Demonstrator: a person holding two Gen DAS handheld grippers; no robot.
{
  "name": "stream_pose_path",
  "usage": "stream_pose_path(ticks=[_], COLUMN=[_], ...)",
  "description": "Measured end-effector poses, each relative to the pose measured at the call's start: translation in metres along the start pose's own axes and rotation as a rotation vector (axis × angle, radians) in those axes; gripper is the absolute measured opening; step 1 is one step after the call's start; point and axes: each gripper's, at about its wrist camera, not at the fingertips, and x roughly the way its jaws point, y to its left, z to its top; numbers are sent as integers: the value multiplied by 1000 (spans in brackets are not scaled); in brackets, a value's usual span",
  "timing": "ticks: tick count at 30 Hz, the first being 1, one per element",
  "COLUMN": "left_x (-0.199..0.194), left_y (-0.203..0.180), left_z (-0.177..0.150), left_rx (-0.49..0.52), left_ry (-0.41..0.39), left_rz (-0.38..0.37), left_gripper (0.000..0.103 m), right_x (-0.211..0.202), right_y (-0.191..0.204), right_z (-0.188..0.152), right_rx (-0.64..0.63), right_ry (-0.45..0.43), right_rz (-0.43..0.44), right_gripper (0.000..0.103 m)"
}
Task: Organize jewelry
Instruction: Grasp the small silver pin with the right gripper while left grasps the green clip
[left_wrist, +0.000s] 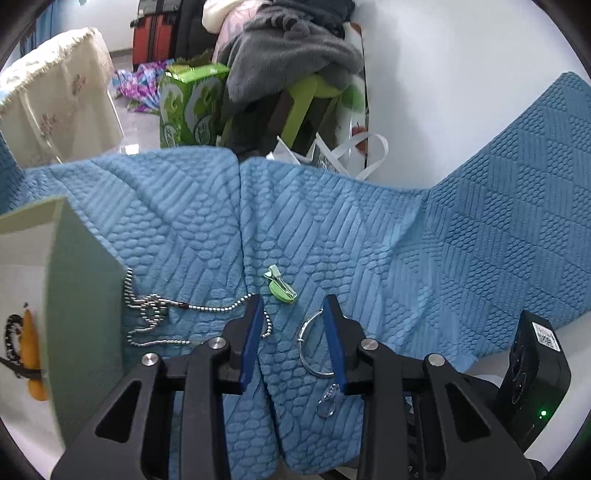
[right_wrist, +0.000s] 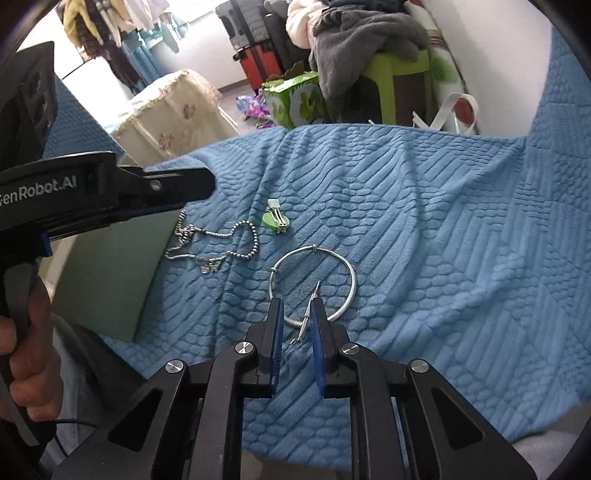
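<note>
A silver bangle (right_wrist: 349, 280) with a small dangling charm (right_wrist: 308, 317) lies on the blue textured cover (right_wrist: 424, 229). My right gripper (right_wrist: 297, 306) is open just above its near rim, the charm between the fingers. In the left wrist view the bangle (left_wrist: 308, 354) lies by the right finger of my open left gripper (left_wrist: 293, 306). A silver ball-chain necklace (left_wrist: 166, 310) lies left of it, also in the right wrist view (right_wrist: 210, 240). A green hair clip (left_wrist: 280, 286) lies beyond, also in the right wrist view (right_wrist: 277, 218).
A pale green box (left_wrist: 85, 295) with an open lid stands at the left, holding dark beads and an orange item (left_wrist: 26, 343). The right handheld unit (left_wrist: 535, 373) shows at right. Beyond the cover are a green stool, grey clothes, suitcases and bags.
</note>
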Motion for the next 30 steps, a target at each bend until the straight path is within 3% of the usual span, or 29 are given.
stream_pose_path(ticks=[8,13,30], left_x=[32,42,66], left_y=[9,6,1], left_z=[-3,-3,1], left_rx=[-26,-6,-7], left_ry=[53,63,59], left_rz=[-17,-13,19], left_gripper=[27,27,24], right_x=[24,29,10], right_y=[1,12,-19], right_z=[0,-5,6], right_rx=[-56,-134,30], right_ry=[52,52,-8], right_rz=[-40,-127,-64], right_gripper=[12,7,4])
